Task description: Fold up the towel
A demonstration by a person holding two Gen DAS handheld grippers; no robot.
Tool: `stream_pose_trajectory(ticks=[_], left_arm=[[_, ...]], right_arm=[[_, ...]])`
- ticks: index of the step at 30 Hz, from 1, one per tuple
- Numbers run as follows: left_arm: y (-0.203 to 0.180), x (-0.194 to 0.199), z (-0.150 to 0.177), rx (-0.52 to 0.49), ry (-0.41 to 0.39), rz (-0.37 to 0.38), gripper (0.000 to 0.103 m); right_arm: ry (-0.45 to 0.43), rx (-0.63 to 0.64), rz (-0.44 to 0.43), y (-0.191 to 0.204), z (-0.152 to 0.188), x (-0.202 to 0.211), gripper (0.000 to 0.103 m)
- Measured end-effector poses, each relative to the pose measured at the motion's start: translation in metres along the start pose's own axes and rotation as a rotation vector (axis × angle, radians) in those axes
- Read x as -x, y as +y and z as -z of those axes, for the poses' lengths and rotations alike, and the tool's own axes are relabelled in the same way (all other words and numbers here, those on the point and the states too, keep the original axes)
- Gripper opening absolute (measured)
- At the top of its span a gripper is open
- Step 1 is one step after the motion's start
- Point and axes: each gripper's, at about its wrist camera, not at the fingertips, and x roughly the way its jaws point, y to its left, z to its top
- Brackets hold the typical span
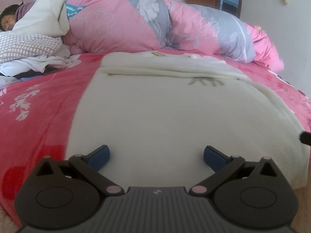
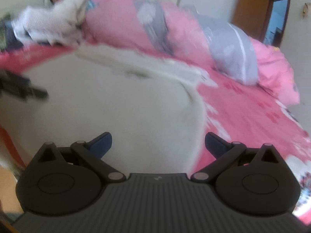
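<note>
Both grippers, left gripper (image 1: pixel 156 155) and right gripper (image 2: pixel 158 142), hover fingers spread over the cream towel's (image 1: pixel 165 116) near edge.

1. The whole right wrist view is smeared by motion blur; the grey markings on the cream, fleecy towel (image 2: pixel 116 106) cannot be read there.
2. The black, two-finger left gripper (image 2: pixel 21 89) shows there only as a dark smear cut by the left edge.
3. The black right gripper (image 1: pixel 306 138) is a sliver at the left wrist view's right edge.
4. The towel's near edge is hidden behind each gripper body.
5. The pink-and-grey floral quilt (image 1: pixel 155 25) covers all but the head of a person lying on the bed (image 1: pixel 8 18).
</note>
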Motion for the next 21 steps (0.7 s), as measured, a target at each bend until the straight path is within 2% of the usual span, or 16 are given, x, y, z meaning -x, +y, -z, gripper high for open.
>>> stream_pose_trajectory(ticks=[4, 7, 14, 17, 21], left_arm=[[0.001, 0.006, -0.008, 0.012, -0.007, -0.001, 0.103], [-0.003, 0.01, -0.019, -0.008, -0.04, -0.004, 0.103], [-0.019, -0.009, -0.053, -0.053, -0.085, -0.003, 0.103], [-0.024, -0.029, -0.062, -0.046, -0.068, -0.008, 0.103], [-0.025, -0.057, -0.06, -0.029, 0.002, -0.021, 0.103]], right_arm=[[-0.041, 0.038, -0.07, 0.022, -0.01, -0.019, 0.102], [-0.052, 0.055, -0.12, 0.035, -0.014, -0.035, 0.102], [-0.004, -0.045, -0.173, 0.032, -0.003, -0.062, 0.102], [0.004, -0.13, -0.212, 0.023, 0.002, -0.068, 0.102], [-0.002, -0.133, -0.211, 0.024, 0.005, -0.071, 0.102]])
